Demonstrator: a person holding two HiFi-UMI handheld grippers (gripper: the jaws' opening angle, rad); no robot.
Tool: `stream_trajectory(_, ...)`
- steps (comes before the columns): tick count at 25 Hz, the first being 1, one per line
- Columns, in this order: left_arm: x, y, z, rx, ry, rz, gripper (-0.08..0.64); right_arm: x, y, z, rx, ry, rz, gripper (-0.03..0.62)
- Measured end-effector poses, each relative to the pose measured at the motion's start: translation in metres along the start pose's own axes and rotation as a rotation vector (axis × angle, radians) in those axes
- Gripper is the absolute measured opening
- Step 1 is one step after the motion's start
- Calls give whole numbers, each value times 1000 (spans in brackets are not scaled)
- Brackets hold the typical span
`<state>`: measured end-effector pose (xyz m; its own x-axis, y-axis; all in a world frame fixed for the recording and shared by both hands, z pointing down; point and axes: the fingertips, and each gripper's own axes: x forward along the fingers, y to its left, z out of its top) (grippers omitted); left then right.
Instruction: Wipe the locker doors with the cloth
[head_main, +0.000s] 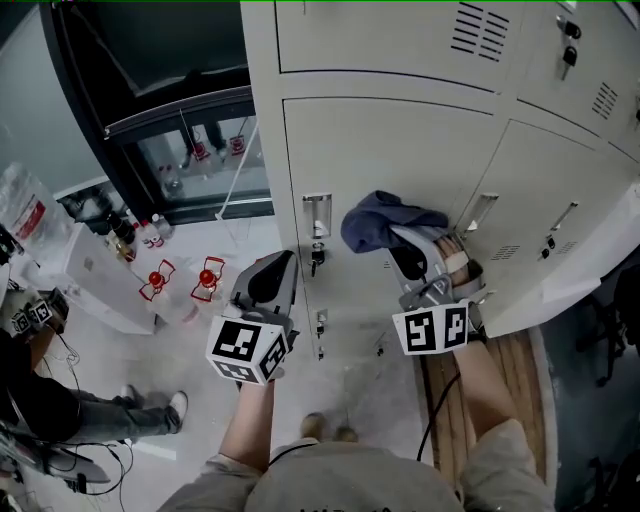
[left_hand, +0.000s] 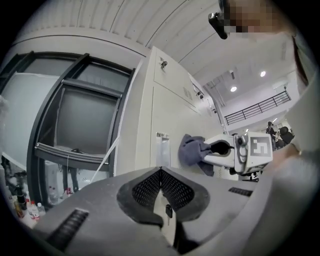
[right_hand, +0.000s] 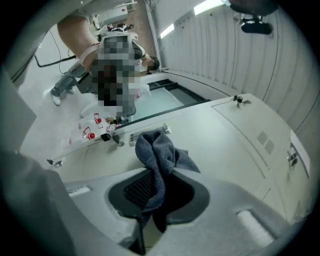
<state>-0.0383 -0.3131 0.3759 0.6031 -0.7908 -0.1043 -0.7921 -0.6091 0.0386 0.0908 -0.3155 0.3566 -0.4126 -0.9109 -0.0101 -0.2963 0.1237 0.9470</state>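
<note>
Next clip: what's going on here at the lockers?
A person stands at a bank of pale lockers with a hand-held gripper in each hand. The right hand-held gripper is shut on a blue-grey cloth, which is bunched against a locker door, apparently for wiping. The left hand-held gripper is shut with nothing in it, held off to the left and not touching the door.

Head cam looked steeply down the locker doors (head_main: 400, 150); 2 gripper cams faced them close, all 3 sharing the cloth (head_main: 380, 222).
</note>
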Motion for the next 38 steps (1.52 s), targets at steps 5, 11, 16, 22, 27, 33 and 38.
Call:
stream_trajectory(5, 8, -15, 25, 30, -51, -27, -2, -11, -91, 4, -72, -17, -144, 60)
stream_trajectory(11, 10, -23, 37, 43, -71, -37, -2, -19, -171, 10, -165, -13, -262, 61)
stream_trajectory(16, 10, -24, 43, 51, -78, -32, -2, -18, -201, 9, -189, -8, -305, 60)
stream_trajectory(22, 8, -24, 41, 55, -71, -26, -2, -19, -195, -8, -118, 7, -282, 60)
stream_trajectory(27, 9, -25, 34, 53, -55, -24, -2, -18, -165, -22, -87, 22, -237, 59)
stream_trajectory(33, 9, -26, 18, 44, -23, -25, -2, -17, -115, -40, -60, 55, -161, 60)
stream_trajectory(38, 5, -25, 0, 27, 14, -23, -2, -17, -65, -57, -9, 84, -97, 60)
